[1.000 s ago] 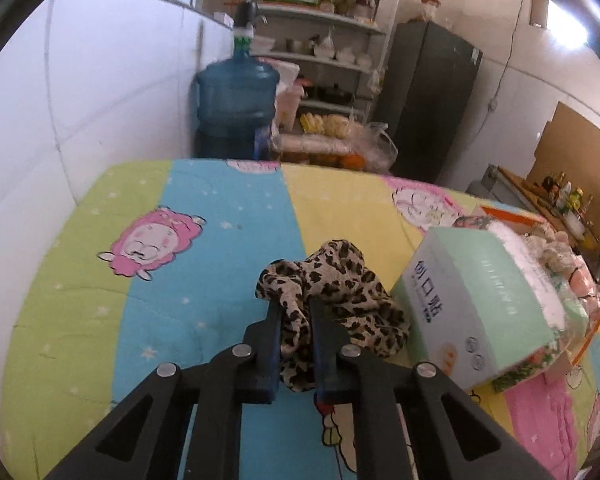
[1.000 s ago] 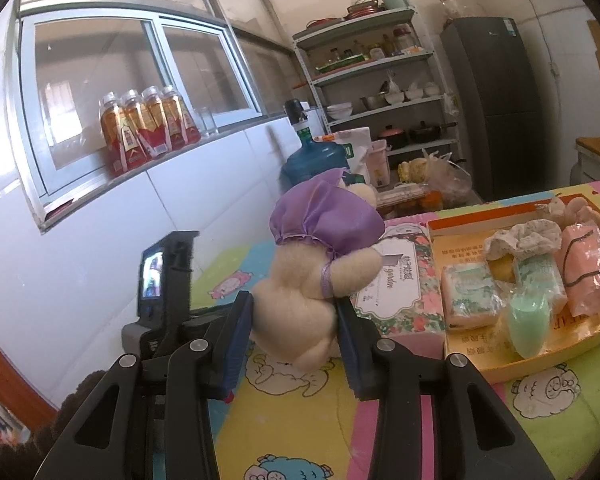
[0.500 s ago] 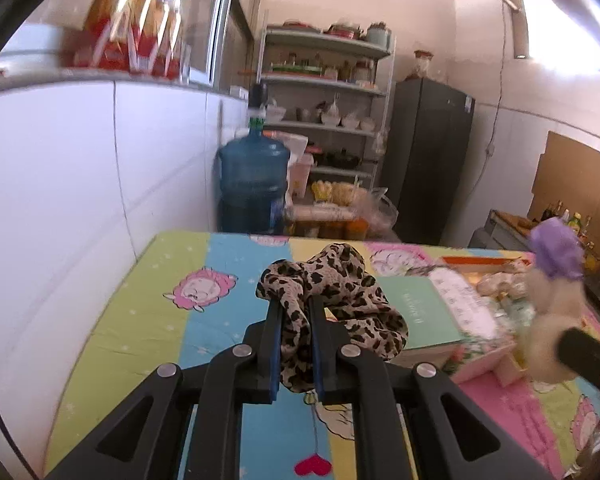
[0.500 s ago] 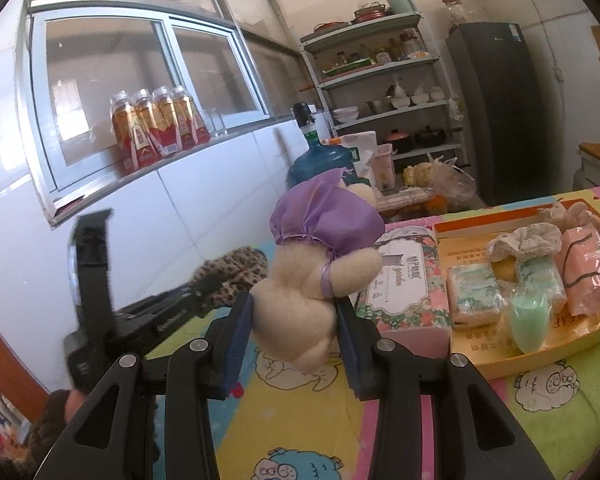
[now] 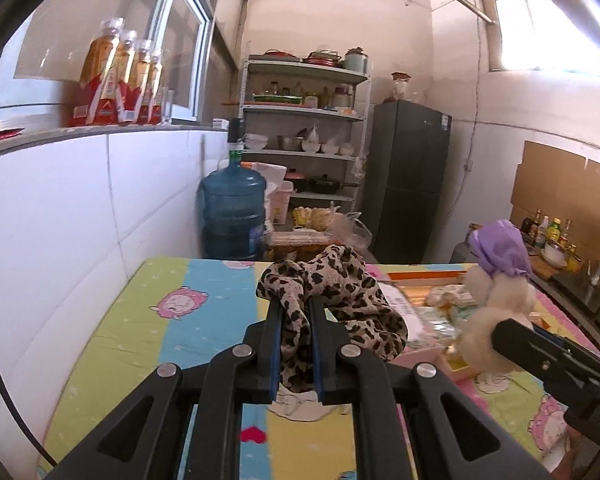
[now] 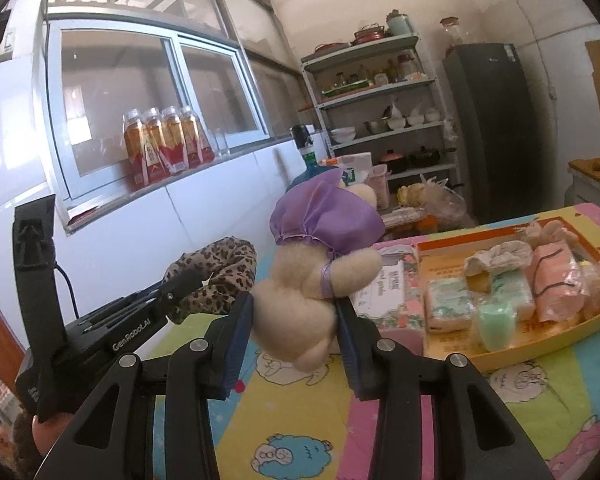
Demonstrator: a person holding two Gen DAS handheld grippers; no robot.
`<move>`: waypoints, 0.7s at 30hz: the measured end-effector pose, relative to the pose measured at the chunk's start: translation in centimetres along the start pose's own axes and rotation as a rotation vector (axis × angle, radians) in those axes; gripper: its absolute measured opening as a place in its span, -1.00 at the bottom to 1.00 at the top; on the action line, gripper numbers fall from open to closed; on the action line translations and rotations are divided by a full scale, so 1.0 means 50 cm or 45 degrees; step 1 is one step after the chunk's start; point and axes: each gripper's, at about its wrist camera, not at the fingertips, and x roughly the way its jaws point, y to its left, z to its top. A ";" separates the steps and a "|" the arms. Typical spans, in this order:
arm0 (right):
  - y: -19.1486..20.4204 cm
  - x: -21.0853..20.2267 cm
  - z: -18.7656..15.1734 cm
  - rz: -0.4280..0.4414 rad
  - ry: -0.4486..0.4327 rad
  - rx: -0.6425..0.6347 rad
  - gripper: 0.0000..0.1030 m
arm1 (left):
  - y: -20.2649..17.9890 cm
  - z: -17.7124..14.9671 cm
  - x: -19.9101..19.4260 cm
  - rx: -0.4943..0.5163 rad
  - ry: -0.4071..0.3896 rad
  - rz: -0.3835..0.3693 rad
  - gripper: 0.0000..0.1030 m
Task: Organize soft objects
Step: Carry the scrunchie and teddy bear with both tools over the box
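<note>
Left gripper (image 5: 294,312) pinches limp, light leopard-print cloth (image 5: 332,292) mid-fold, bulk drooping toward 3 o'clock; right gripper (image 6: 296,320) squeezes the squashy plush toy (image 6: 312,280) at its waist.

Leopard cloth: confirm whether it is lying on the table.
No, the leopard cloth hangs clamped in the left gripper, lifted above the table.

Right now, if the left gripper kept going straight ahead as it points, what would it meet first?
Probably the blue water jug beyond the table's far edge; depth is unclear. The left gripper holds the leopard-print cloth.
</note>
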 end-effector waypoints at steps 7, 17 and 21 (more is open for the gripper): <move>-0.040 -0.048 0.005 -0.045 -0.039 -0.002 -0.18 | -0.067 -0.011 -0.003 -0.020 -0.009 -0.064 -0.76; -0.140 -0.120 0.010 -0.125 -0.101 0.042 -0.18 | -0.186 -0.019 0.004 0.034 -0.009 -0.130 -0.76; -0.193 -0.147 0.015 -0.172 -0.125 0.078 -0.18 | -0.229 -0.021 0.016 0.047 -0.002 -0.153 -0.76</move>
